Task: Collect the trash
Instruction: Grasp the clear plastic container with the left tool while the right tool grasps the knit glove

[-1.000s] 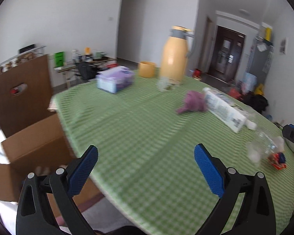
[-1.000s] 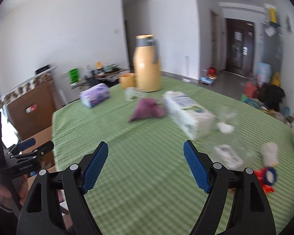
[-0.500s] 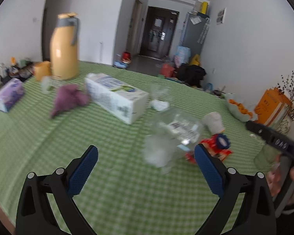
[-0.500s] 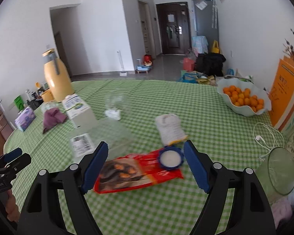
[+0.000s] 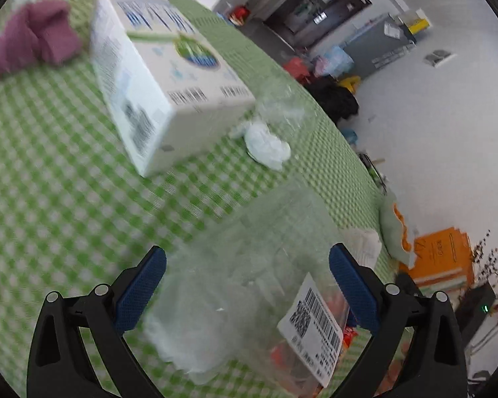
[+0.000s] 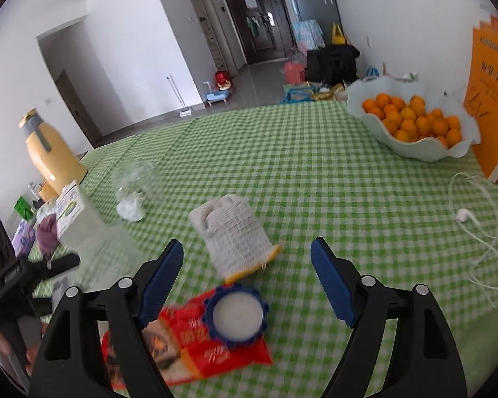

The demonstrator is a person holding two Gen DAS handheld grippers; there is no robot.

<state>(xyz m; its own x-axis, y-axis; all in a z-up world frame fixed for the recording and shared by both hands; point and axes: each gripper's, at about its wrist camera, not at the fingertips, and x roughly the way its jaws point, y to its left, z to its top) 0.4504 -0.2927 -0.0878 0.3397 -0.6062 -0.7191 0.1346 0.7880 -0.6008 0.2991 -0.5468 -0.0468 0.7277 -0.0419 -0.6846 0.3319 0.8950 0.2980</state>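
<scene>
Both tools have swung across the bench [image 6: 315,165] and tipped downward since a second ago, when the yellow flask and purple cloth filled their views. The left tool [image 5: 247,277] now hangs spread over a crumpled clear plastic container [image 5: 249,285] with a barcode label, its pads not pressing it. The right tool [image 6: 247,277], also spread, hovers over a red snack wrapper [image 6: 196,341] with a blue lid [image 6: 237,313] lying on it. Only the left view shows the white carton [image 5: 162,83] close up; only the right shows the bowl of oranges [image 6: 411,126], the earphones [image 6: 468,215] and the white cloth pouch [image 6: 234,232].
</scene>
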